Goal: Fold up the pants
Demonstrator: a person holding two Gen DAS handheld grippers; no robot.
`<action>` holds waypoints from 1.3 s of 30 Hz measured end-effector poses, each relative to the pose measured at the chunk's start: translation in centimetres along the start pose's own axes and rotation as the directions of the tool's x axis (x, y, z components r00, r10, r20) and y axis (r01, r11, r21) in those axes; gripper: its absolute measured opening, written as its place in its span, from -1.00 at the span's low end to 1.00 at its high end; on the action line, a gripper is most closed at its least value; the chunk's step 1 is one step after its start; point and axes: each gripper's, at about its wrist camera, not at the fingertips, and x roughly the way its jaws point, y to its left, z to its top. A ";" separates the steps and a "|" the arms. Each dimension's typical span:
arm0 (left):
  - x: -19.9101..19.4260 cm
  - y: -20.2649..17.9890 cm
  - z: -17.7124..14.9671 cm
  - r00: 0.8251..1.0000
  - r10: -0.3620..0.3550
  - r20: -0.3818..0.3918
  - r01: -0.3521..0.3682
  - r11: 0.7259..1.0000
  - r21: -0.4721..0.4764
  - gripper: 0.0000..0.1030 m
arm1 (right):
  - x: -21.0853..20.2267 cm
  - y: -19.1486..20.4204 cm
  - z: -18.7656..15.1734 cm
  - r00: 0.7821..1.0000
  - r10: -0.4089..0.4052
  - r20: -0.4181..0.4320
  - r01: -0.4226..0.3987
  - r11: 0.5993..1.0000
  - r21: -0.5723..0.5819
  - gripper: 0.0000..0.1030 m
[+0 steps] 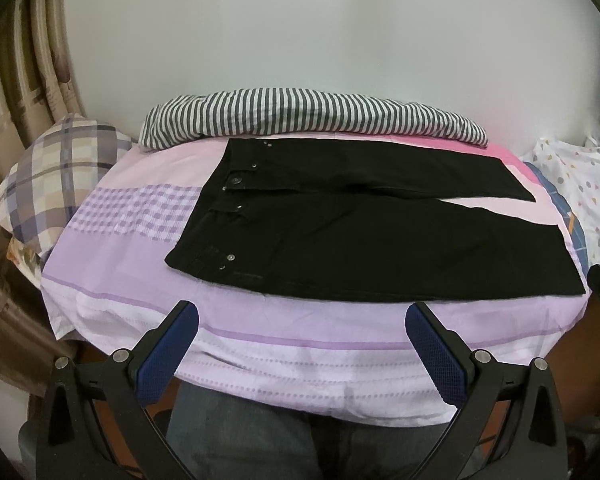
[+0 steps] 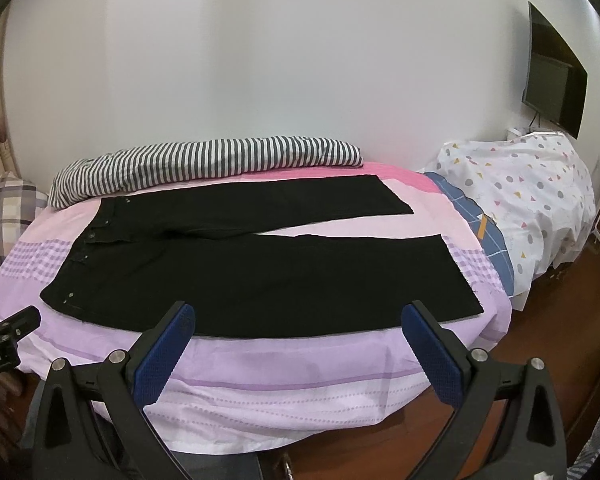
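Note:
Black pants (image 1: 360, 236) lie flat on the bed, waistband to the left and the two legs spread apart toward the right. The right wrist view shows the same pants (image 2: 268, 272) with the near leg reaching the bed's front edge. My left gripper (image 1: 302, 314) is open, held just before the near leg, touching nothing. My right gripper (image 2: 298, 316) is open too, its blue pads (image 2: 432, 356) hovering over the near leg's lower edge with nothing between them.
A pink and lilac bed sheet (image 1: 140, 280) covers the bed. A striped rolled blanket (image 1: 300, 116) lies along the wall side. A plaid pillow (image 1: 56, 176) is at the left, a dotted white cover (image 2: 528, 196) at the right, a wall screen (image 2: 552, 72) above. A person's legs (image 1: 252, 440) are below.

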 end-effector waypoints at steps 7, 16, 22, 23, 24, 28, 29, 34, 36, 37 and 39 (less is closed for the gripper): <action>0.2 0.1 -0.2 1.000 -0.017 -0.008 0.017 1.000 -0.012 0.99 | 0.3 0.6 -0.3 1.000 0.005 -0.010 -0.005 1.000 -0.011 0.99; 0.1 -0.1 -0.3 0.999 -0.033 0.007 0.033 0.999 -0.004 0.99 | 0.4 0.8 -0.3 1.000 0.006 -0.006 -0.006 1.000 -0.015 0.99; 0.1 0.0 -0.3 0.999 -0.043 0.013 0.043 0.999 -0.001 0.99 | 0.4 0.7 -0.4 1.000 0.006 0.001 -0.006 1.000 -0.010 0.99; 0.1 0.0 -0.3 0.999 -0.044 0.014 0.044 0.999 0.000 0.99 | 0.4 0.6 -0.4 1.000 0.006 0.002 -0.006 1.000 -0.008 0.99; 0.1 0.0 -0.3 0.999 -0.045 0.015 0.045 0.999 0.000 0.99 | 0.4 0.6 -0.4 1.000 0.007 0.001 -0.007 1.000 -0.009 0.99; 0.0 0.1 -0.4 0.999 -0.048 0.018 0.048 0.999 0.001 0.99 | 0.3 0.6 -0.4 1.000 0.006 0.002 -0.006 1.000 -0.010 0.99; 0.0 0.0 -0.4 0.998 -0.051 0.021 0.051 0.999 0.004 0.99 | 0.3 0.6 -0.4 1.000 0.007 0.004 -0.007 1.000 -0.009 0.99; 0.0 -0.3 -0.3 0.998 -0.058 0.026 0.058 0.998 0.019 0.99 | 0.3 0.6 -0.2 1.000 0.004 0.012 -0.004 1.000 -0.006 0.99; 0.0 -0.4 -0.3 0.998 -0.063 0.026 0.063 0.998 0.020 0.99 | 0.3 0.6 -0.3 1.000 0.002 0.011 -0.002 1.000 -0.005 0.99; 0.0 -0.4 -0.4 0.998 -0.066 0.026 0.065 0.998 0.021 0.99 | 0.3 0.6 -0.3 1.000 0.002 0.012 -0.002 1.000 -0.004 0.99; 0.0 -0.5 -0.4 0.997 -0.072 0.030 0.071 0.997 0.024 0.99 | 0.4 0.7 -0.2 1.000 -0.001 0.011 0.001 1.000 -0.002 0.99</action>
